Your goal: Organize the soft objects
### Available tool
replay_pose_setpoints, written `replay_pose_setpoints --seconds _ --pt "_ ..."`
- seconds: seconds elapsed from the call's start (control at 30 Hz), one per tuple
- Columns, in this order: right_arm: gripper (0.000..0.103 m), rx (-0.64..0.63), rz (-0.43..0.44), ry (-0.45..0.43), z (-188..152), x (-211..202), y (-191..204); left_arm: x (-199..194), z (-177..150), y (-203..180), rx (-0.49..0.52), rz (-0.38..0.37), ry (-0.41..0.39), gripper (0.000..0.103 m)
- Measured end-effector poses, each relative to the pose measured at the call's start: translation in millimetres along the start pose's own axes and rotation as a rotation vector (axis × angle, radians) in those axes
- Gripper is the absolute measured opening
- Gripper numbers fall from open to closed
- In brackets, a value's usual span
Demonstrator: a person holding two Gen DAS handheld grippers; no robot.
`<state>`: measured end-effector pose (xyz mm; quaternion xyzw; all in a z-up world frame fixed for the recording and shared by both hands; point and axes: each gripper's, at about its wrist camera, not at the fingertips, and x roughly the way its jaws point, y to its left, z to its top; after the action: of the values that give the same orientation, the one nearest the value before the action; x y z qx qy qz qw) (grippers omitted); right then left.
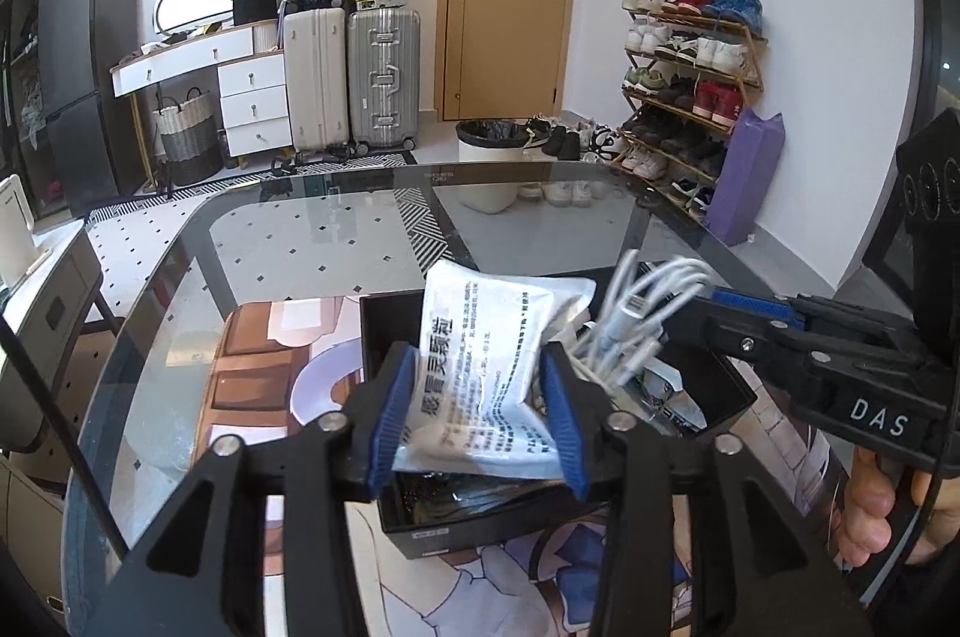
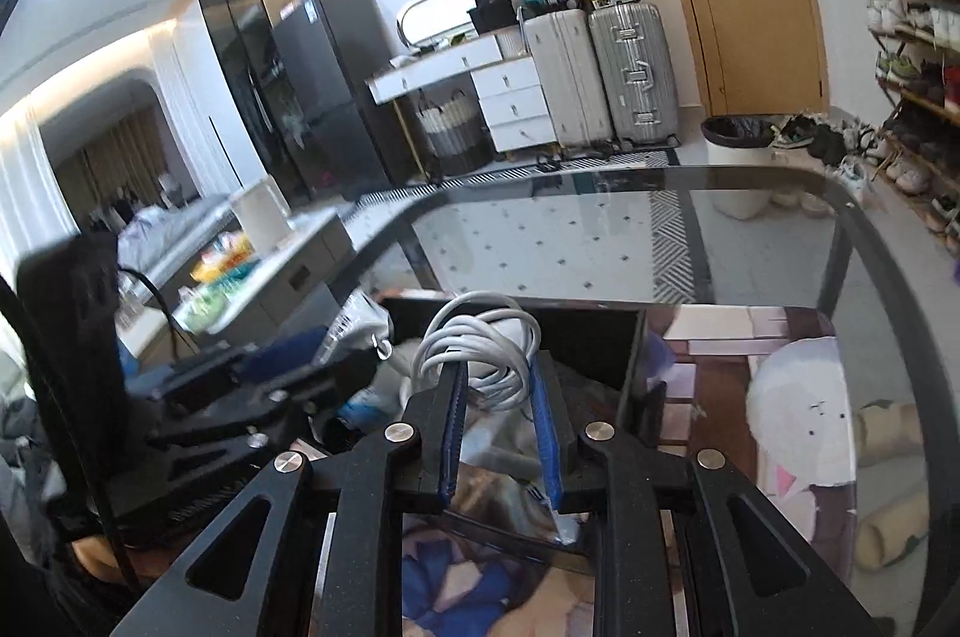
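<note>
My left gripper (image 1: 480,406) is shut on a white soft packet (image 1: 492,355) with black Chinese print, held over a black open box (image 1: 729,385) on the glass table. My right gripper (image 2: 498,397) is shut on a coiled white cable (image 2: 480,343) above the same black box (image 2: 630,355). In the left wrist view the right gripper (image 1: 690,319) comes in from the right with the cable (image 1: 642,301) beside the packet. The left gripper (image 2: 312,367) shows at the left of the right wrist view. Other packets lie in the box, partly hidden.
The box stands on a printed mat (image 1: 270,385) on a glass table (image 1: 300,229). Beyond the table are a white bin (image 1: 489,156), suitcases (image 1: 348,78), a drawer unit (image 1: 252,102) and a shoe rack (image 1: 690,90). A side counter (image 2: 264,247) stands at the left.
</note>
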<state>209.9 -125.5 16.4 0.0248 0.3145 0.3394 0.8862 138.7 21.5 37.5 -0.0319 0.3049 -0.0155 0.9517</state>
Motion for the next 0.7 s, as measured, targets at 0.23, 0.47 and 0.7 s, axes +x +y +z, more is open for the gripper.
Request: replay_pose_setpoints --seconds 0.23,0.47,0.7 --pt "0.048 -0.037 -0.057 -0.027 -6 -22 -10 -12 0 0 0.018 -0.005 -0.006 0.061" --pt "0.092 -0.104 -0.034 -0.056 -25 -44 -4 -28 -8 -1 0.029 0.006 -0.032 0.091" --pt "0.102 -0.159 -0.031 -0.109 -38 -53 7 -51 -20 -4 0.038 0.029 -0.100 0.103"
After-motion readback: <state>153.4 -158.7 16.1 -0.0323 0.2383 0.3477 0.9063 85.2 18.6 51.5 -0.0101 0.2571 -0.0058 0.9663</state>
